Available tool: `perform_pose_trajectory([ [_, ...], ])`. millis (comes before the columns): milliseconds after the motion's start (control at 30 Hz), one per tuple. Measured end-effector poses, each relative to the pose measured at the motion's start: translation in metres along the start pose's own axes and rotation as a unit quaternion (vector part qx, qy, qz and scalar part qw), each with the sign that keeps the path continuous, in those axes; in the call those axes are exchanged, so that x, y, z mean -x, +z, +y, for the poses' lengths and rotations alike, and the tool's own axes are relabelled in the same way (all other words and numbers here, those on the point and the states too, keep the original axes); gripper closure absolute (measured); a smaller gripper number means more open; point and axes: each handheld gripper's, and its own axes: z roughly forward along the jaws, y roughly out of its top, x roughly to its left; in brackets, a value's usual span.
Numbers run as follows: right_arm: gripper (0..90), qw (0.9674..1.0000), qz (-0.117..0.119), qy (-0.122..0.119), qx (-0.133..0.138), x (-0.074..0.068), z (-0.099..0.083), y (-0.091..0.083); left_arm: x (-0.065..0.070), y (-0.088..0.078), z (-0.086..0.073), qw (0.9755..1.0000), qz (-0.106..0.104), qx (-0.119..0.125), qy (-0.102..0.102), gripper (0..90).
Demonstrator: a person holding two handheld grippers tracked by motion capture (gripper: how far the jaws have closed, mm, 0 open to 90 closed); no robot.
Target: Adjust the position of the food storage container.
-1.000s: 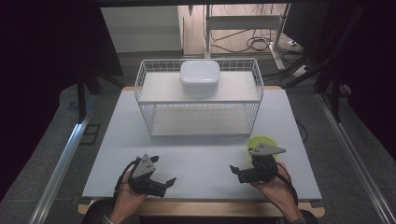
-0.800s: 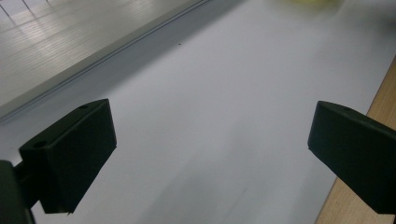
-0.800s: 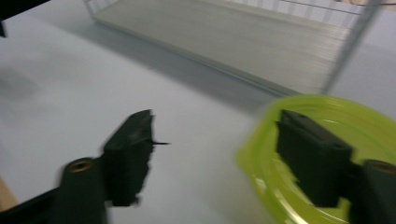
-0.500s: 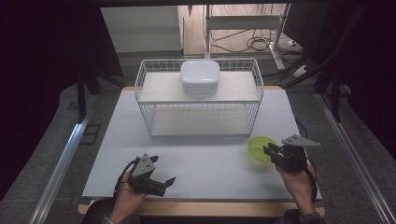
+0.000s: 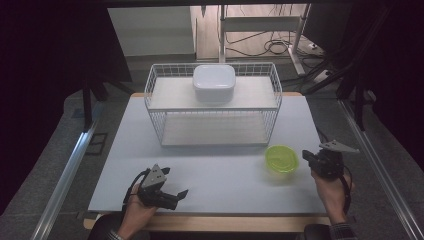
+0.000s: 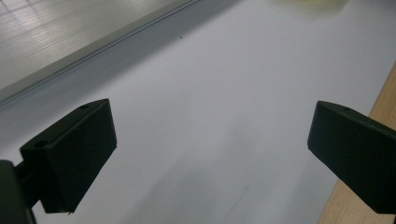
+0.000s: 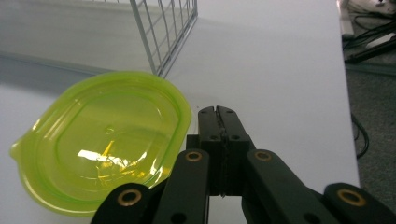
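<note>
White tabletop (image 5: 210, 170), green lid (image 5: 281, 158) just left of closed (empty) right tongs (image 5: 309, 156).

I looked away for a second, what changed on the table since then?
The right gripper slid right, off the green lid, and its jaws have just closed on nothing. The lid now lies free on the table. Left gripper, basket and white box stayed put.

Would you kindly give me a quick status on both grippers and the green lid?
Left gripper open, empty. Right gripper jaws just closed, shut on nothing, beside the green lid. Lid flat on the table, in front of the wire basket. Nothing in the way.
</note>
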Motion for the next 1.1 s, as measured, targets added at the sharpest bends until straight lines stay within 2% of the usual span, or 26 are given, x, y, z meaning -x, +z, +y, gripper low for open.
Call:
perform_pose_trajectory([
  [133,89.7,1.0000,0.001,0.002,-0.009,-0.001,-0.001,0.009,0.000,0.001,0.000,1.0000,-0.002,-0.001,-0.001,1.1],
  [367,89.6,0.9997,-0.011,-0.009,-0.020,-0.008,-0.001,0.017,0.000,0.001,0.000,1.0000,-0.003,-0.001,-0.003,1.1],
  [567,89.6,0.9997,-0.003,-0.004,-0.025,-0.014,-0.001,0.020,-0.001,0.001,-0.001,1.0000,-0.005,-0.002,-0.004,1.0],
  [833,89.6,0.9989,0.023,-0.004,-0.040,-0.032,-0.001,0.029,0.000,0.002,0.000,1.0000,-0.006,-0.003,-0.003,1.0],
  [1100,89.7,0.9965,0.068,0.000,-0.049,-0.057,0.001,0.035,0.000,0.002,0.000,1.0000,-0.007,-0.004,-0.001,1.0],
])
